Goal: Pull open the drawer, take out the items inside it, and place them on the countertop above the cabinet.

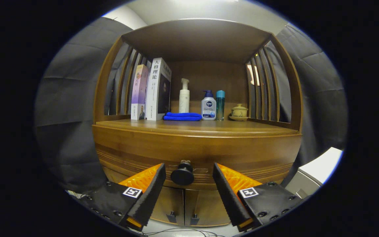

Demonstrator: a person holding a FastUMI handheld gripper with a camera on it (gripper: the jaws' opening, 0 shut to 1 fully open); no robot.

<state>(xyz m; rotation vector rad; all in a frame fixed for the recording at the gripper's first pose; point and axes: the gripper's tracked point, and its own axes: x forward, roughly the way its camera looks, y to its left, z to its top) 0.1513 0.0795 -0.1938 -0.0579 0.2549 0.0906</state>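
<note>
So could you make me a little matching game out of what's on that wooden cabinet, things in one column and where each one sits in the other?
Things:
1. blue folded cloth
2. lidded tea cup
3. drawer knob
4. books

Places:
A. standing upright at the countertop's left end
B. between the open gripper fingers, untouched
C. lying flat in front of the white pump bottle
D. at the right end, beside the teal bottle

Pairs: 1-C, 2-D, 3-B, 4-A
</note>
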